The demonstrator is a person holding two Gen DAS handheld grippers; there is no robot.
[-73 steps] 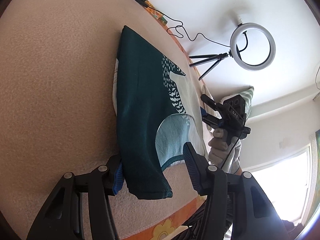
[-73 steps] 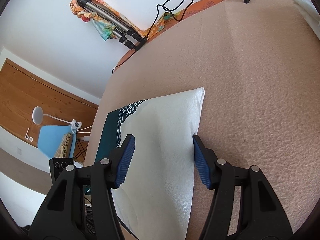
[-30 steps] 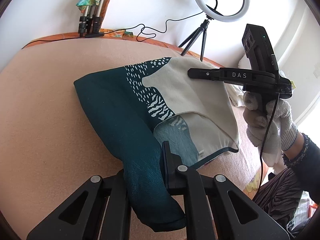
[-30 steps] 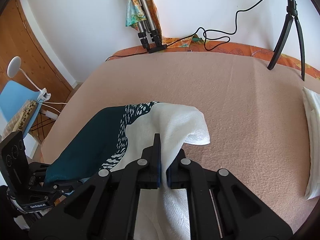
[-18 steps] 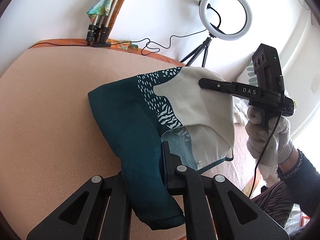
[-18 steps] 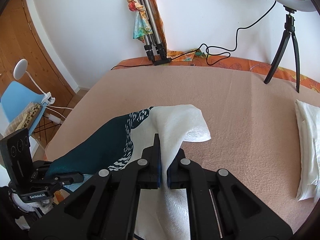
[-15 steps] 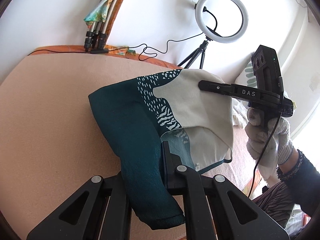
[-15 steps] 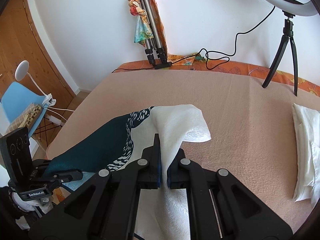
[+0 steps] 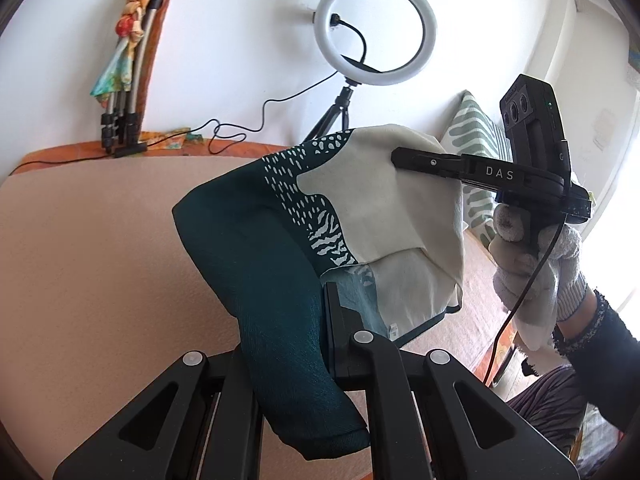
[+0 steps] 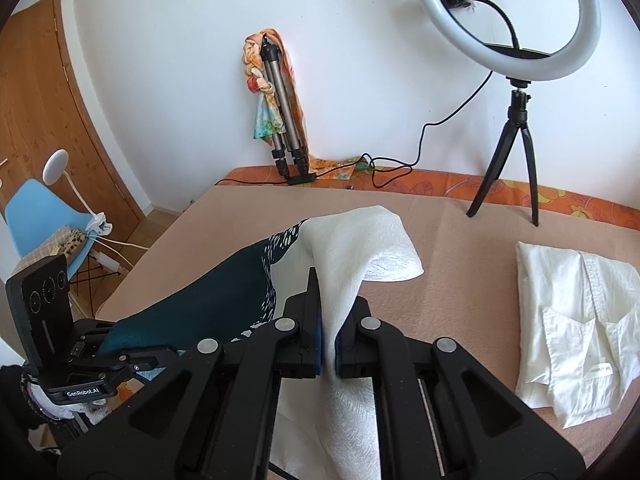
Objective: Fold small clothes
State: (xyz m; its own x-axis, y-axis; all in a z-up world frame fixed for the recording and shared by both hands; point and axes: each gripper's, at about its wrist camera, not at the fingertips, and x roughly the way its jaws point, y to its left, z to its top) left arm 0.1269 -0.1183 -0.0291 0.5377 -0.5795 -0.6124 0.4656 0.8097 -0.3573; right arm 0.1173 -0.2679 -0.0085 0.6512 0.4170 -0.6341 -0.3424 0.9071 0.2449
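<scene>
Gripping opposite parts of one garment [image 9: 256, 240], both tools are clamped tight on cloth and hold it up off the peach-coloured surface [image 9: 88, 240], where its far end appears to rest. The left tool [image 9: 324, 320] pinches the dark teal part, whose end drapes over its frame. The right tool [image 10: 326, 320] pinches the white part, whose free corner folds forward past its tip; in the left wrist view a gloved hand [image 9: 532, 264] carries that tool. A teal and white speckled pattern runs between the two colours. To the right, well apart, a white shirt [image 10: 568, 320] lies flat on the surface. A ring light [image 10: 508, 28] on a small tripod stands at the far edge.
</scene>
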